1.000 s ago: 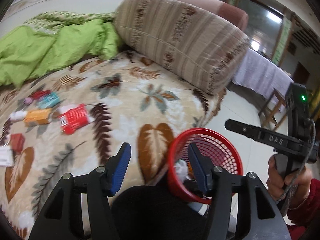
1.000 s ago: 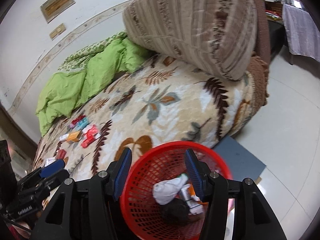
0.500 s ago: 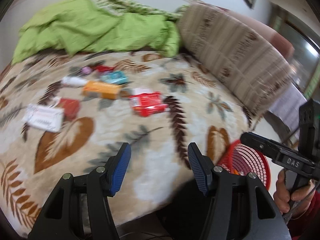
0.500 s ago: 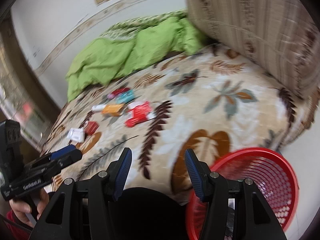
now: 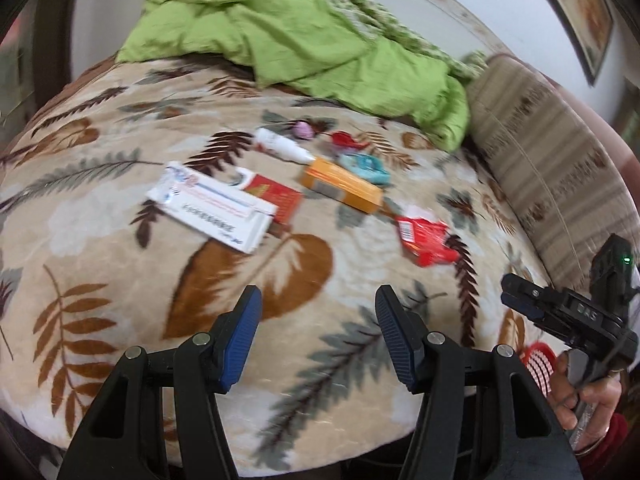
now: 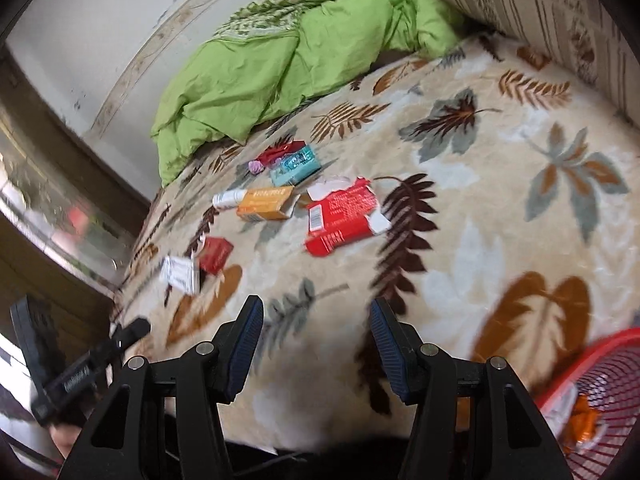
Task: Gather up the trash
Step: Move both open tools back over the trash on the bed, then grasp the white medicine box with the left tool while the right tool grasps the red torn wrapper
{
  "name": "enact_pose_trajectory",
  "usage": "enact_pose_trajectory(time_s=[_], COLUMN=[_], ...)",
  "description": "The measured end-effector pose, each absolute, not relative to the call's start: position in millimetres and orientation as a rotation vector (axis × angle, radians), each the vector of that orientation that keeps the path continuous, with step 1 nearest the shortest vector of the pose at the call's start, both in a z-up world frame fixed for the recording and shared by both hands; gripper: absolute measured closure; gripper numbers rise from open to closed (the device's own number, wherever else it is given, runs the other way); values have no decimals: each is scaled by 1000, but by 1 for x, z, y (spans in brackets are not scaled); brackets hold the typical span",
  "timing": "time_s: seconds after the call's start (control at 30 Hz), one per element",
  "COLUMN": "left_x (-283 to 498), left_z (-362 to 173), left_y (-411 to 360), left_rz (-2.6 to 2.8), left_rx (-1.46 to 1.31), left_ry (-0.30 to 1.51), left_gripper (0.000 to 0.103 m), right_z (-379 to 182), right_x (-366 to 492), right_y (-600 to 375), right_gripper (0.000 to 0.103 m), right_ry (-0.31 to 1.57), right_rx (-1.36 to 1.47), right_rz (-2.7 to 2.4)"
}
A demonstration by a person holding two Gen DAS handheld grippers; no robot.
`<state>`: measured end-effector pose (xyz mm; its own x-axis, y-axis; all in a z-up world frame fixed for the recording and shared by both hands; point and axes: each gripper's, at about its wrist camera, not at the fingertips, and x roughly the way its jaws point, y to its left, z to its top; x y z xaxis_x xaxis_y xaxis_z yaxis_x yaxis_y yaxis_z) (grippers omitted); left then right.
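Right wrist: torn red wrapper (image 6: pixel 342 216), crumpled, flattened

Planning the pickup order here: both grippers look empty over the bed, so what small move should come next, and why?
Probably ease the right gripper forward toward the torn red wrapper. Its jaws are open and empty, that wrapper is the litter lying nearest ahead of it on the blanket, and the red basket sits beside that gripper for the drop.

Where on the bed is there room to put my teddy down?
The near blanket in front of the open tongs is bare. So is the patch between the red wrapper and striped cushion. It is crowded around the orange box and white packet.
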<state>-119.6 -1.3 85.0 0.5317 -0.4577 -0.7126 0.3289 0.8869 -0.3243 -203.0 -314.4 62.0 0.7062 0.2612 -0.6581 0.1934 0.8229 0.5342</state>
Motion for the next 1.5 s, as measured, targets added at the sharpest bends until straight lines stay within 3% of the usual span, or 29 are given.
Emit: enact_pose_trajectory(time_s=[0.57,0.7,0.9,1.03,1.27,1.5], left_x=[-92,-85,-58,-35,-2,26], left_z=[66,64,54,43,30,25], left_y=[24,27,36,45,42,27], left_rz=[-411,-390,-306,-181,3,66], left_rx=[-207,-231,-329,-471,-637,-570], left_ry=[926,934,976,1022,1040,1043], left_gripper=[45,45,44,38,30,21], right_z=[2,-2,17,51,61,58], right_x=[-101,-91,-111,-135,-156,-154], right_y=[-345,-343,-325,-295,-271,-277], right_gripper=[44,78,88,88,88,88], right_ry=[847,864,781,667,622,626], right_rx=[934,888,781,626,563,595], right_rz=[-139,-177,-117,-54,18,26])
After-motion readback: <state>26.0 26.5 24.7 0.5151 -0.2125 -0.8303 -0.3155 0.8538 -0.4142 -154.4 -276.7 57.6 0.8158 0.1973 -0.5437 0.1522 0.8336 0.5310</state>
